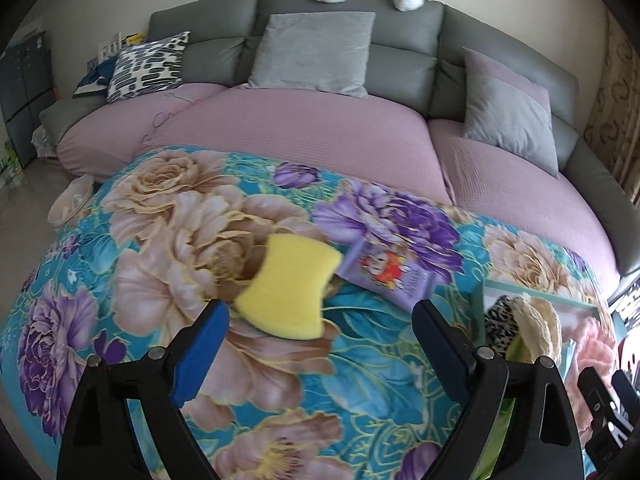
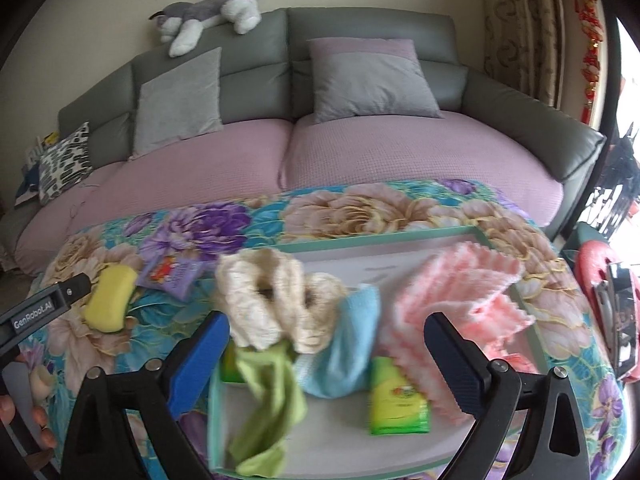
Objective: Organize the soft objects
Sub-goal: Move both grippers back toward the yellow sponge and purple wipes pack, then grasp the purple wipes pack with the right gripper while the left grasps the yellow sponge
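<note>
The left gripper [image 1: 320, 320] is hanging wide open with nothing in it, and a yellow sponge [image 1: 286, 286] is lying just past its fingers on the flowery blanket [image 1: 120, 280]. A purple packet [image 1: 390, 276] is lying just right of the sponge. The right gripper [image 2: 326, 334] is wide open and empty too, over a tray [image 2: 400, 234] on the right that is holding cream scrunchies [image 2: 276, 296], a blue cloth [image 2: 352, 344], a green cloth [image 2: 268, 404], a green packet [image 2: 398, 402] and a pink cloth [image 2: 460, 304]. A sofa [image 1: 320, 136] is sitting far behind.

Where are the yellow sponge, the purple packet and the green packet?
Yellow sponge [image 1: 286, 286]: left wrist view, middle of its top face.
Purple packet [image 1: 390, 276]: left wrist view, on its printed front.
Green packet [image 2: 398, 402]: right wrist view, middle of its front, inside the tray.
</note>
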A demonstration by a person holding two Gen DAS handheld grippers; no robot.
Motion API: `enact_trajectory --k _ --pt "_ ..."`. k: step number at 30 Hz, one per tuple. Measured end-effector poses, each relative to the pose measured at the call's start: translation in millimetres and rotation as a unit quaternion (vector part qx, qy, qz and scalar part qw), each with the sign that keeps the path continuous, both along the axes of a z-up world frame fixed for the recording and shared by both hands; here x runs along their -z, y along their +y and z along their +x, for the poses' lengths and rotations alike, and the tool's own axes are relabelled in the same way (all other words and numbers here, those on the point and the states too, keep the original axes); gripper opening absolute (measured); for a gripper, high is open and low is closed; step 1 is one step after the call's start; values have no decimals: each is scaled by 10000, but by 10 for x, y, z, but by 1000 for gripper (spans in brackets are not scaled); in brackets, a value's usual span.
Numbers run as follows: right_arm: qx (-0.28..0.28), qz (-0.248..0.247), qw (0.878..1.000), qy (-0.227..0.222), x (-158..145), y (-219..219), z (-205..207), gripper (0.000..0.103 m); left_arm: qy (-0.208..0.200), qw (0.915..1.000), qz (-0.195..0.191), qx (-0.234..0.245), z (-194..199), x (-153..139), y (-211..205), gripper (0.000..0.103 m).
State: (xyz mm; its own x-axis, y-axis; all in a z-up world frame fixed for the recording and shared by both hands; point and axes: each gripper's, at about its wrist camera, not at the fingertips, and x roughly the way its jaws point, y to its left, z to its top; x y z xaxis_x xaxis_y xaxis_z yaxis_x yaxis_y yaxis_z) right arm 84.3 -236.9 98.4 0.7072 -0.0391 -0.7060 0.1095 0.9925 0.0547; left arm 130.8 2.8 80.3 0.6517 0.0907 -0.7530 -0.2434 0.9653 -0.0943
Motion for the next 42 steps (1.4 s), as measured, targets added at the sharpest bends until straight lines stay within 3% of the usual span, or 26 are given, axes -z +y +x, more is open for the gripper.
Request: enact_trajectory --k 10,25,38,42 --pt "-407 230 9989 -28 34 421 62 99 -79 9990 -25 -432 -87 -39 495 93" --pt "-1221 147 9924 -81 121 1168 208 99 89 9970 -346 -684 -2 186 951 93" --pt "-1392 67 9899 275 395 1290 585 99 166 9970 -746 -146 307 487 815 93" --pt "-1516 11 9880 308 399 1311 741 99 249 9974 -678 -39 369 562 781 93"
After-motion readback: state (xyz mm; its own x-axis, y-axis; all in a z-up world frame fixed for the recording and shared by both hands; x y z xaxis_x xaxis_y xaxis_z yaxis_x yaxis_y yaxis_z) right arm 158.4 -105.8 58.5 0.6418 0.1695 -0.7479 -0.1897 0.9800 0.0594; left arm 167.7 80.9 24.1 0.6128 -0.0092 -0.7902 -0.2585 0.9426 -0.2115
